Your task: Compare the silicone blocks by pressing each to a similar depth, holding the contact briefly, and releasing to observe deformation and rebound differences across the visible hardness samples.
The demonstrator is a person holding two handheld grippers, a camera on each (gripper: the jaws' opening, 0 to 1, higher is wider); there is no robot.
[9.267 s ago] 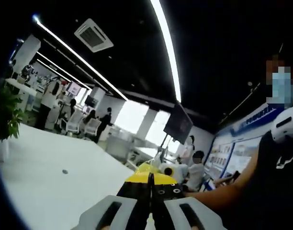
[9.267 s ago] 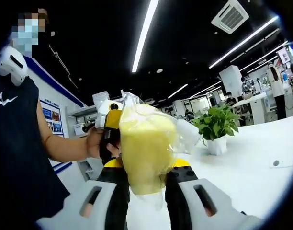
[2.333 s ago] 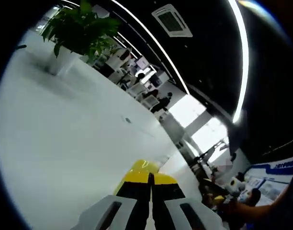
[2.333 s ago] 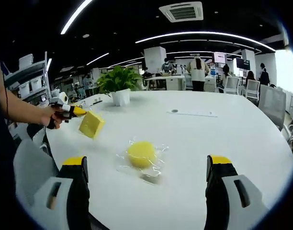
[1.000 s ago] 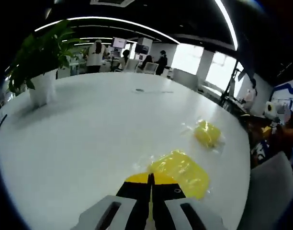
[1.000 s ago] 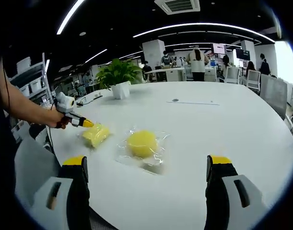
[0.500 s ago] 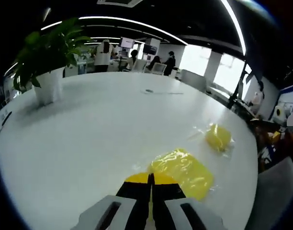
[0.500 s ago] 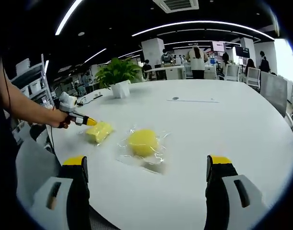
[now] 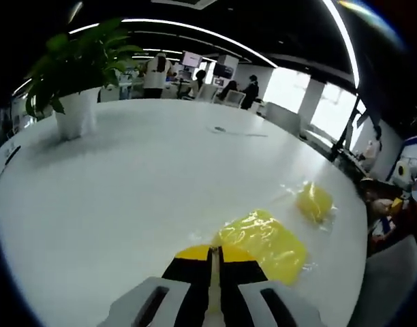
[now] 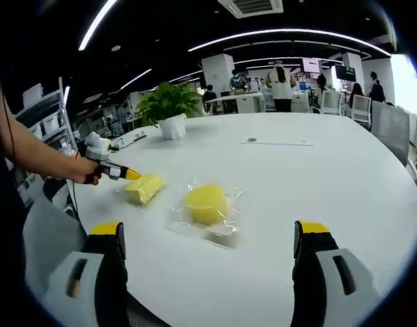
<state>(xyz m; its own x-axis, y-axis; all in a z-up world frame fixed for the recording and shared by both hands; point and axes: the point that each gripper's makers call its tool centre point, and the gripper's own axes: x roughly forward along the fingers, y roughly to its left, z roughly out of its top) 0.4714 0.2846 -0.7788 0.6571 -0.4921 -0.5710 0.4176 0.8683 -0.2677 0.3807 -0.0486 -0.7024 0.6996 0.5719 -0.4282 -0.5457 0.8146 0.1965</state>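
Two samples: a flat yellow block (image 9: pixel 266 244) in clear wrap lies on the white worktop (image 9: pixel 127 184) just ahead of the left claw (image 9: pixel 213 262); a round yellow block (image 10: pixel 206 203) in its own clear bag lies further out, beyond the flat one.
Left claw: jaws pressed together with nothing between them, tips at the near edge of the flat block; I cannot tell whether they touch it.
Right claw: (image 10: pixel 212 248) jaws spread wide and empty, held back from the worktop, the round block ahead between the two jaws and well apart from them.
Handling: both look soft and light, likely to dent under a push and spring back; the loose, glossy wrap looks slippery, so a block could skid sideways on the smooth worktop.
Where to press: straight down on the middle of each top face, not the edge, where the wrap is slack.
Nearby: a potted plant (image 9: pixel 75 82) stands far ahead and to the left of the left claw.
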